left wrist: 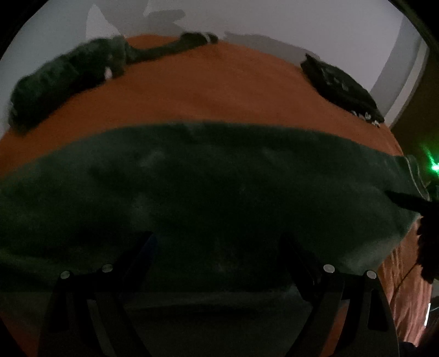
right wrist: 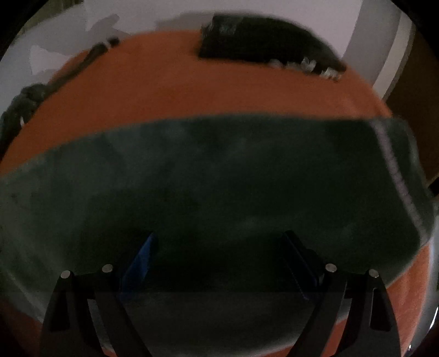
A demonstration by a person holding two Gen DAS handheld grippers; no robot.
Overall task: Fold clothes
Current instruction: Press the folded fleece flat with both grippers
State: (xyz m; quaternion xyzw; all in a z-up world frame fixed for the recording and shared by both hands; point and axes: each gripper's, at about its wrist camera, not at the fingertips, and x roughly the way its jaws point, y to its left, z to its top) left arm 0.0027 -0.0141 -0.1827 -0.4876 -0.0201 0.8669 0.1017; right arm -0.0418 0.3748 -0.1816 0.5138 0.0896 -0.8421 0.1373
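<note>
**A:** Across the near half of the orange surface [left wrist: 208,90] lies the dark green garment [left wrist: 208,175], spread flat in a wide band. Same band in the right wrist view [right wrist: 219,175], with a pale stitched hem [right wrist: 395,170] running down its right end.

**B:** Left gripper [left wrist: 216,241] pose?

**A:** Pitched steeply down over the near edge of the garment. Jaws wide apart, green cloth visible in the gap, nothing pinched. Can't tell if the fingertips [left wrist: 148,241] touch the fabric; too dark there.

**B:** Right gripper [right wrist: 219,241]?

**A:** Same attitude, nose-down over the garment's near edge, closer to the hem end. Jaws spread about as wide as they go. Blue pad [right wrist: 144,252] shows on the left finger. Cloth lies between the fingers, not clamped. Frame is smeared, so contact is unclear.

**B:** Anything else on the surface?

**A:** Crumpled dark green clothing [left wrist: 68,79] at the far left, with a long piece trailing toward the back edge. Dark folded stack [left wrist: 340,88] at the far right, pale marks along its near edge; right wrist view has it at top centre [right wrist: 263,46]. Both well apart from the spread garment.

**B:** Background?

**A:** Pale wall [left wrist: 274,19] behind. Green light [left wrist: 432,162] at the right edge of the left view, plus a dark blurred shape just below it, unidentifiable.
</note>
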